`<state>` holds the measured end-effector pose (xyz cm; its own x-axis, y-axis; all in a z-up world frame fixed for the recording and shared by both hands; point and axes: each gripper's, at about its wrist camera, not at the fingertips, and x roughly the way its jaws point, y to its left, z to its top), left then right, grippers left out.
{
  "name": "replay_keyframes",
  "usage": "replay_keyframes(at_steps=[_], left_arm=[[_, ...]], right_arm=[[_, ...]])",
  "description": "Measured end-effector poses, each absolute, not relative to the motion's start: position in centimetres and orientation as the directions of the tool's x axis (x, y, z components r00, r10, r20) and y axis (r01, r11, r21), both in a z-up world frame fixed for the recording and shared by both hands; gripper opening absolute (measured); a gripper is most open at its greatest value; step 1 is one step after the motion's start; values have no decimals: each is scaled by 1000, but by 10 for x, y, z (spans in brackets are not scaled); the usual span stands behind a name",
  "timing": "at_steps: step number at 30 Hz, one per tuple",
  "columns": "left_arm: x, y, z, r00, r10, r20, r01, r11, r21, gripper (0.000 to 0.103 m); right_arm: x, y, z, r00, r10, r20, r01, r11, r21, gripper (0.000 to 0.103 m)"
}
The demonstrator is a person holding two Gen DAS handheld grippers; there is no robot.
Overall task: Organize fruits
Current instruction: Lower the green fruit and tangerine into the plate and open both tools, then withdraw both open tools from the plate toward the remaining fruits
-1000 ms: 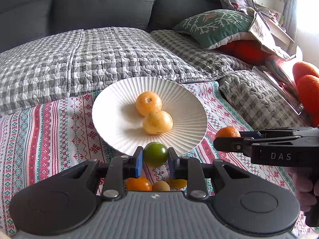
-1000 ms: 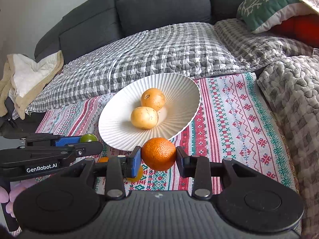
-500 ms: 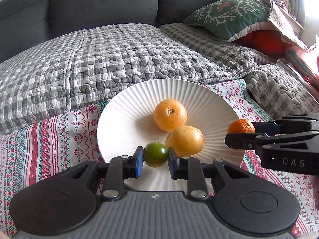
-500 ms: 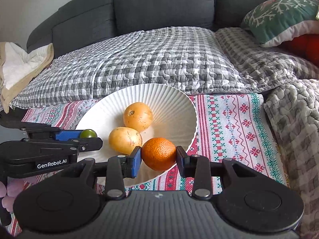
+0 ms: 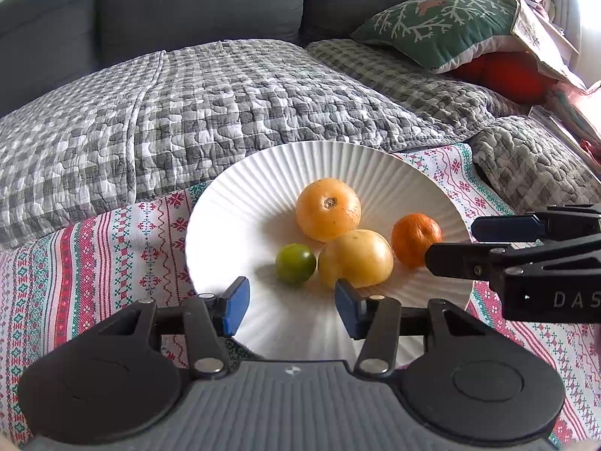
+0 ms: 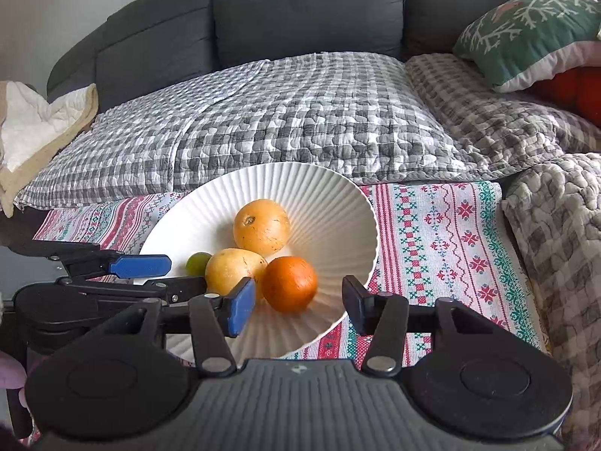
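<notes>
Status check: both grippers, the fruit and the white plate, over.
Left gripper and right gripper just opened, nothing between the jaws. Green fruit and orange rest on white plate beside two yellow fruits. Nothing blocking.

The left gripper was a matte black plastic tool with a ribbed grey housing, two round black discs, silver rivets on its linkage arms and blue rubber pads; the right gripper matched it, and white letters "DAS" marked its black side
</notes>
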<state>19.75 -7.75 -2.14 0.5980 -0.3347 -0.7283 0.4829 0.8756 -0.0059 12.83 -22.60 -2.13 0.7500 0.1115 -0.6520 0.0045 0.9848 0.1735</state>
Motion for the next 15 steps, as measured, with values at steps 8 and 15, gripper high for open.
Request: replay_keyframes(at_steps=[8, 15], left_arm=[[165, -70, -8, 603, -343, -720, 480, 877, -16, 76], [123, -59, -1, 596, -325, -734, 473, 881, -6, 84]], right_arm=[[99, -226, -4, 751, 84, -655, 22, 988, 152, 77], [62, -211, 5, 734, 32, -679, 49, 994, 100, 85]])
